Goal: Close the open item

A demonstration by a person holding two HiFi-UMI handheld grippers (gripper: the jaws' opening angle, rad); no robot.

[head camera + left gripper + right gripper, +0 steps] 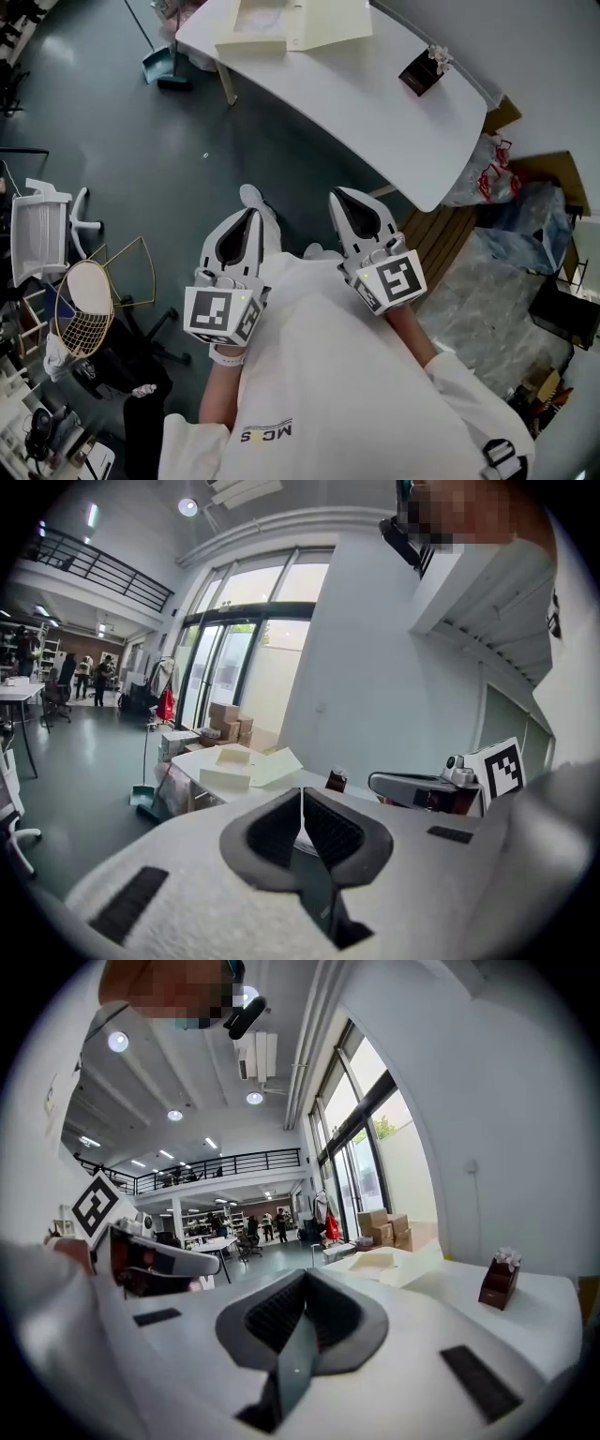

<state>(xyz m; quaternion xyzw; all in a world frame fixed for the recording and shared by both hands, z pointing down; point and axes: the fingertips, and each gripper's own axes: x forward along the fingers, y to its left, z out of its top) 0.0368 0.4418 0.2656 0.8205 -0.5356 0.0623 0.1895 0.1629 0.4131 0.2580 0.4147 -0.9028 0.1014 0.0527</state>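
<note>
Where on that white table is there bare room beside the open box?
The white table is bare between the open cream box and the brown holder, right to its near edge. Crowded: bags by the holder end, dustpan by the box end.

A small brown holder [419,72] stands on the white table [375,122].

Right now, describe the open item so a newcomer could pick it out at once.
A long white table fills the top of the head view. At its left end sits a pale cream box, flaps spread open. The other thing seen on it is a small dark brown holder.
</note>
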